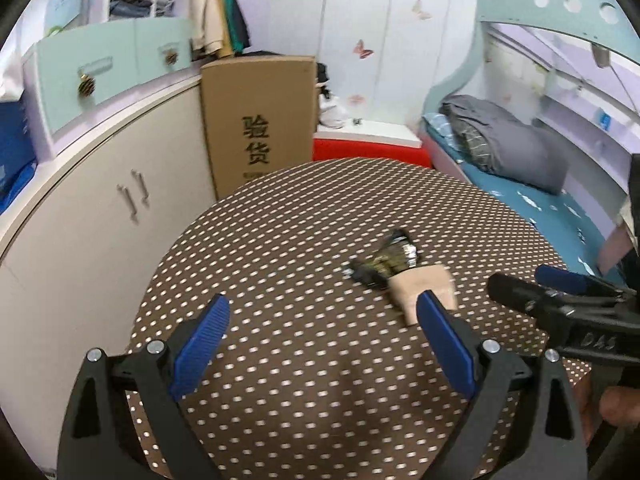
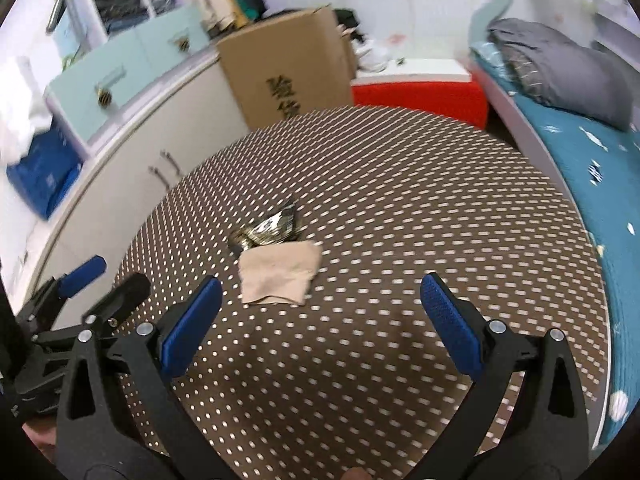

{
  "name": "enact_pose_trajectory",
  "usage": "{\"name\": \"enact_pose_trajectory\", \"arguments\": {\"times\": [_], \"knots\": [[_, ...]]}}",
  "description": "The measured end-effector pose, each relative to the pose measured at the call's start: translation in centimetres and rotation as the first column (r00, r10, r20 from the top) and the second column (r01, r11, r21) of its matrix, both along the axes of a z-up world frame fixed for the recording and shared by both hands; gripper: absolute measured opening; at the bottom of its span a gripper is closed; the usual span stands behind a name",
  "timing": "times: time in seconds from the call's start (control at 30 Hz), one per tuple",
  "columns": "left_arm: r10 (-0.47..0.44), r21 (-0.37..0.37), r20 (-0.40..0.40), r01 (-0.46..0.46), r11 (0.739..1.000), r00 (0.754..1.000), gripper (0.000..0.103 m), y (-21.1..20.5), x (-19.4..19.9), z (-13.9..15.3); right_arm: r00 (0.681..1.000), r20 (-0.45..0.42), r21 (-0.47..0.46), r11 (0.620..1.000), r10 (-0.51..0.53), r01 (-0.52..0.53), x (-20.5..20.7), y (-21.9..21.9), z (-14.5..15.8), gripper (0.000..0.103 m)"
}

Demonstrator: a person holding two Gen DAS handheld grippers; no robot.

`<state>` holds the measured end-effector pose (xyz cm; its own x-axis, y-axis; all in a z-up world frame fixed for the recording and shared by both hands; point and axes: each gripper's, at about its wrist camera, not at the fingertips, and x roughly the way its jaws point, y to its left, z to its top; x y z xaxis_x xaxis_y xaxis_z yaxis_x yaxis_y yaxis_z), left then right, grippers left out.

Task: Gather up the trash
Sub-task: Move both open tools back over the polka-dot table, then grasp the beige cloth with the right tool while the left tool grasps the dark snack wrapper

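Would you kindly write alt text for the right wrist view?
The open right claw hovers over a round brown polka-dot table, near a beige folded paper napkin touching a crumpled silver-and-black foil wrapper. The left claw shows at left.

Both views are evenly and fairly brightly lit by soft, diffuse indoor light with a cool, faintly violet cast on the walls; no lamp or window shows. Shadows are weak. Fisheye distortion is strong: the cabinet (image 1: 100, 184) fronts and the bed (image 1: 532, 200) rail bow outward, and black vignetting fills the corners. The left wrist view is mostly sharp, though the crumpled wrapper (image 1: 386, 264) on the dotted desk (image 1: 320, 216) is smeared. The right wrist view is blurrier, with the dots stretched into short streaks and the cardboard box (image 2: 288, 68) lettering soft.
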<state>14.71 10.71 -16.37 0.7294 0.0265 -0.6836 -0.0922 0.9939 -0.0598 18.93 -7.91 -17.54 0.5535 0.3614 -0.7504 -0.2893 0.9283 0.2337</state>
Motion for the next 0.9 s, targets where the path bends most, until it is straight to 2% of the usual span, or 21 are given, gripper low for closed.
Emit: {"name": "enact_pose_trajectory", "arguments": {"times": [0.3, 0.37, 0.43, 0.5, 0.6, 0.9], "knots": [[0.042, -0.015, -0.045, -0.042, 0.999, 0.998, 0.092, 2.0, 0.8, -2.0, 0.997, -0.047, -0.084, 0.995, 0.056, -0.060, 2.6, 4.5, -3.8, 0.097], [0.039, -0.018, -0.053, -0.040, 0.999, 0.998, 0.092, 2.0, 1.2, -2.4, 0.998, -0.028, -0.106, 0.993, 0.057, -0.059, 2.7, 4.9, -4.3, 0.084], [0.028, -0.010, -0.057, -0.028, 1.000, 0.998, 0.092, 1.8, 1.9, -2.6, 0.998, 0.007, -0.126, 0.990, 0.069, -0.068, 2.4, 5.3, -4.1, 0.058], [0.013, -0.004, -0.064, -0.014, 1.000, 0.998, 0.092, 1.2, 2.7, -2.7, 0.997, 0.008, -0.114, 0.990, 0.081, -0.080, 2.3, 5.1, -4.0, 0.055], [-0.018, 0.004, -0.063, 0.018, 1.000, 0.998, 0.092, 0.1, 3.8, -2.7, 0.997, 0.008, -0.092, 0.993, 0.079, -0.078, 1.7, 3.7, -3.8, 0.052], [-0.182, 0.096, -0.106, 0.192, 0.977, 0.978, 0.092, -5.2, 8.7, -3.8, 0.997, 0.027, -0.003, 0.998, -0.070, 0.071, -0.6, -5.2, -1.9, 0.052]]}}
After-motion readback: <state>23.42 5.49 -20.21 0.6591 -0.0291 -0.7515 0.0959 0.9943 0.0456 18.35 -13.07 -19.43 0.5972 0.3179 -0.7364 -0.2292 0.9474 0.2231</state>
